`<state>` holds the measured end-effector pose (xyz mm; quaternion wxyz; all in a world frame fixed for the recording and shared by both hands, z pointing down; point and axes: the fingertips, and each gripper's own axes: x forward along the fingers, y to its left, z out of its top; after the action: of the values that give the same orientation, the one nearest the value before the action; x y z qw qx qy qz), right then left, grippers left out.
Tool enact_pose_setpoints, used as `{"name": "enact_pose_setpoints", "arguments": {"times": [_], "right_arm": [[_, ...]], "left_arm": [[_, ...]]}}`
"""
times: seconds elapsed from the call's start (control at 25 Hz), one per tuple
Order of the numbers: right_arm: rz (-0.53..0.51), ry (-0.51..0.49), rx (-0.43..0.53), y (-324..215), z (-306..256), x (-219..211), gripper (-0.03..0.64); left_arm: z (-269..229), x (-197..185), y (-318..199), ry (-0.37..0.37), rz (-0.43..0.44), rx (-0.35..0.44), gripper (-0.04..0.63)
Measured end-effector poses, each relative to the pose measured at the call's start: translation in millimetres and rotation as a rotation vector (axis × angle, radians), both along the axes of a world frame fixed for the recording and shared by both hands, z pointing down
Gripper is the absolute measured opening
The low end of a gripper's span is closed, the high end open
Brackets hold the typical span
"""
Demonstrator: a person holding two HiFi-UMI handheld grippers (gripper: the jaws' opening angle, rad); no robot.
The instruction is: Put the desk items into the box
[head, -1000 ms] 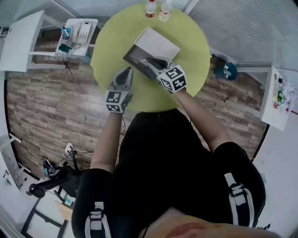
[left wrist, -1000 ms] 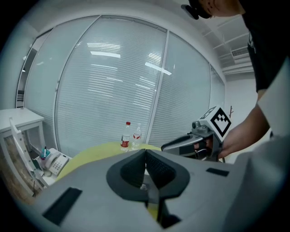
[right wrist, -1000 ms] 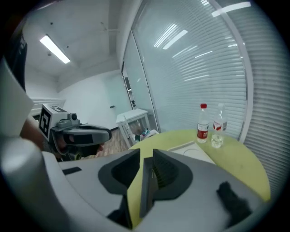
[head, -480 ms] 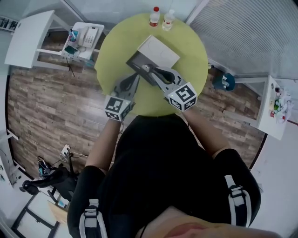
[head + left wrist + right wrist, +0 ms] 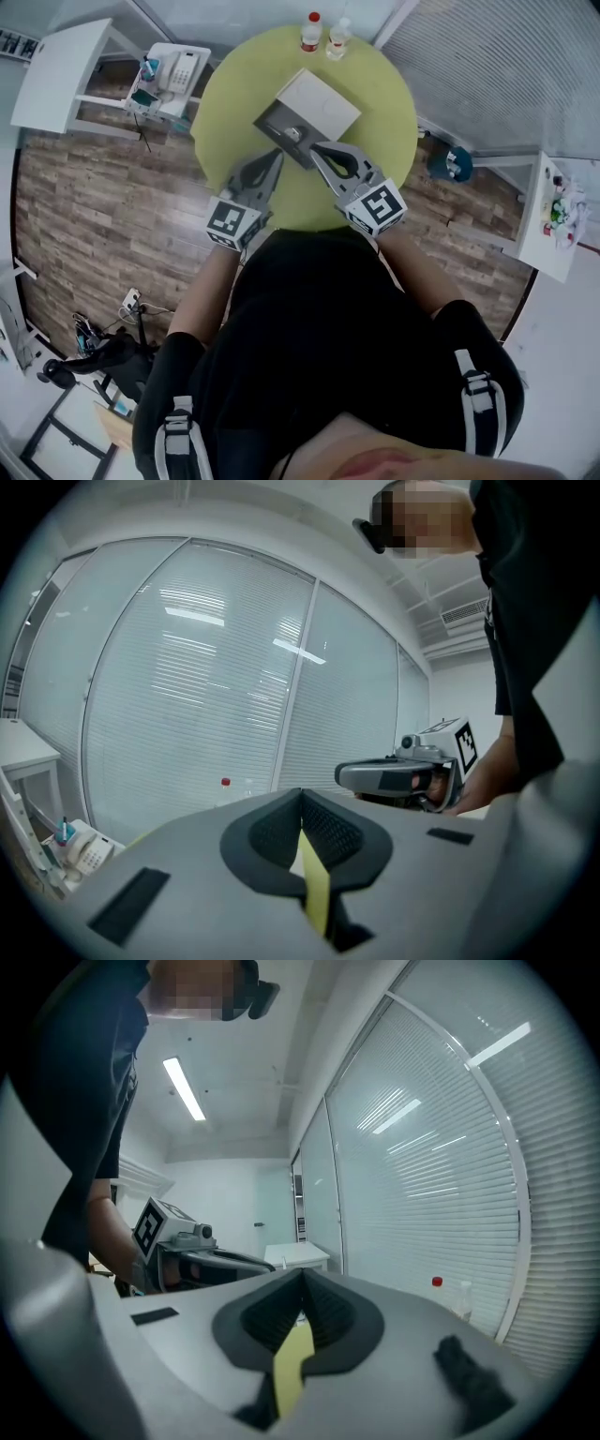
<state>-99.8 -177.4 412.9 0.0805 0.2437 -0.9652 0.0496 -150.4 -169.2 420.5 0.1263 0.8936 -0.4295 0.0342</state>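
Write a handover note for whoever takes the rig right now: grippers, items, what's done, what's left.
Left gripper: jaws shut, empty, over the near part of the round table.
Right gripper: jaws closing together, nothing between them, just short of the box.
Box: open mid-table, white lid folded back. A small pale item lies inside, too small to identify.
A red-capped bottle and a clear bottle stand at the far edge.
Done: no other loose items show on the table.
Left: probably the bottles, if they count, then the lid.
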Motion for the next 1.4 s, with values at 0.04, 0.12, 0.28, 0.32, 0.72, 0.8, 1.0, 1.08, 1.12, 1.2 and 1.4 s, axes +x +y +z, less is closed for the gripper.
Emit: {"name": "enact_pose_setpoints", "arguments": {"times": [0.04, 0.12, 0.28, 0.32, 0.72, 0.8, 1.0, 1.08, 1.12, 1.2, 1.4], "right_arm": [[-0.005, -0.006, 0.006, 0.6, -1.7, -0.7, 0.015], [-0.016, -0.014, 0.010, 1.9, -2.5, -2.0, 0.015], [-0.037, -0.008, 0.017, 3.8, -3.1, -4.1, 0.015], [-0.041, -0.006, 0.019, 3.9, -3.3, -4.7, 0.015], [-0.042, 0.013, 0.013, 2.9, 3.1, -9.4, 0.015], [-0.039, 0.011, 0.012, 2.4, 2.4, -9.4, 0.015], [-0.036, 0.011, 0.008, 0.3, 4.5, -9.3, 0.015], [-0.034, 0.010, 0.008, 0.3, 5.2, -9.3, 0.015], [-0.033, 0.010, 0.008, 0.5, 5.2, -9.3, 0.015], [-0.032, 0.011, 0.008, 0.9, 5.6, -8.8, 0.015], [-0.028, 0.013, -0.002, 1.0, 6.4, -9.5, 0.015]], "left_arm": [[0.2, 0.4, 0.3, -0.004, 0.002, 0.001, 0.012], [1.9, 1.9, 0.9, -0.019, 0.007, 0.006, 0.012], [2.2, 5.3, 0.7, -0.032, 0.019, 0.013, 0.012], [1.7, 5.7, 0.2, -0.031, 0.021, 0.013, 0.012], [-0.9, 2.2, -3.9, -0.027, 0.028, 0.022, 0.011], [-2.4, 2.2, -3.8, -0.025, 0.027, 0.022, 0.012], [-0.7, 1.8, -4.7, -0.027, 0.028, 0.019, 0.012], [0.4, 1.4, -4.5, -0.028, 0.028, 0.018, 0.012], [0.5, 1.3, -4.1, -0.028, 0.029, 0.018, 0.012], [0.4, 1.5, -3.4, -0.027, 0.029, 0.018, 0.012], [0.8, 0.3, -2.7, -0.028, 0.028, 0.017, 0.012]]}}
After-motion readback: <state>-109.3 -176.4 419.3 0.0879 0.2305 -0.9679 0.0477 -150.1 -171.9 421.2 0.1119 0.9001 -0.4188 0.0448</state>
